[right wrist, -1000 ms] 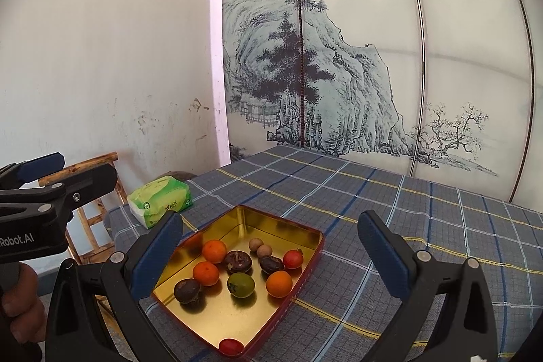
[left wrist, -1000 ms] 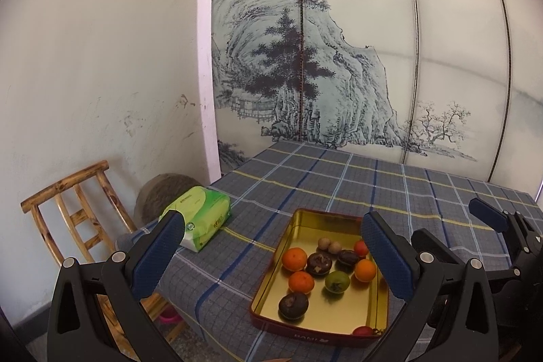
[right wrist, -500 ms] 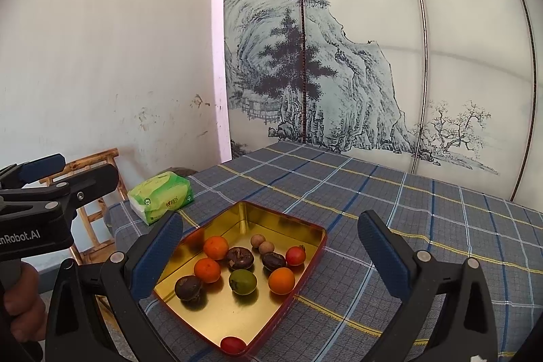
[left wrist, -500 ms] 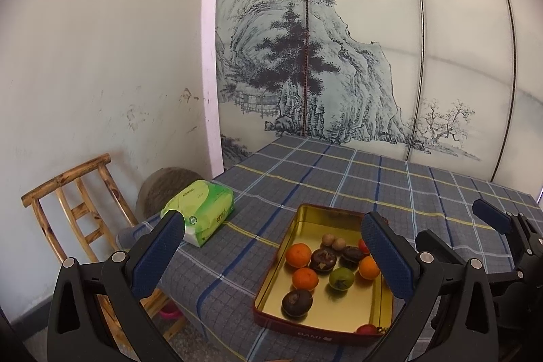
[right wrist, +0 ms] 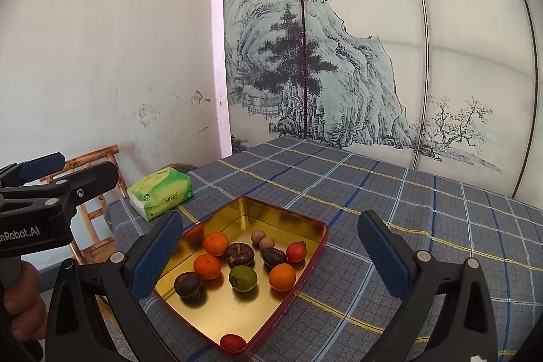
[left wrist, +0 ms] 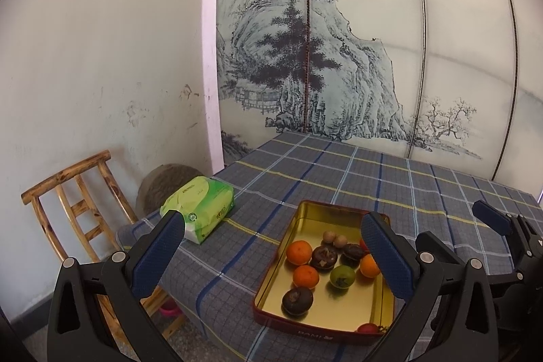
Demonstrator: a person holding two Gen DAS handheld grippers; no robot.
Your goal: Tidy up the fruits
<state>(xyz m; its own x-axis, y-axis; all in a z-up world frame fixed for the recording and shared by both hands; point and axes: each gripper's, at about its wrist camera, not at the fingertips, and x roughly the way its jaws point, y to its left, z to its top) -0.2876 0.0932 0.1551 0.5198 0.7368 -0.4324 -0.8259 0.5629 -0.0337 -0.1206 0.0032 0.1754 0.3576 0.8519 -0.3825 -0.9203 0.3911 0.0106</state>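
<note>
A gold tin tray with a red rim [left wrist: 315,212] [right wrist: 261,209] lies on the plaid table and holds several fruits: oranges [left wrist: 299,252] [right wrist: 216,243], dark brown fruits [left wrist: 297,300] [right wrist: 240,254], a green fruit [left wrist: 342,276] [right wrist: 242,278], small tan ones [right wrist: 261,240] and small red ones [right wrist: 296,251]. My left gripper [left wrist: 275,256] is open and empty, held above and before the tray. My right gripper [right wrist: 268,256] is open and empty, also above the tray's near side.
A green tissue pack [left wrist: 200,207] [right wrist: 163,192] lies at the table's left corner. A wooden chair [left wrist: 74,202] stands left of the table by the wall. A painted screen [left wrist: 373,56] backs the table. The plaid cloth [right wrist: 424,212] stretches right.
Both grippers have drawn back and up a little, so the tray and table sit slightly lower and farther in both views. Both stay open.
</note>
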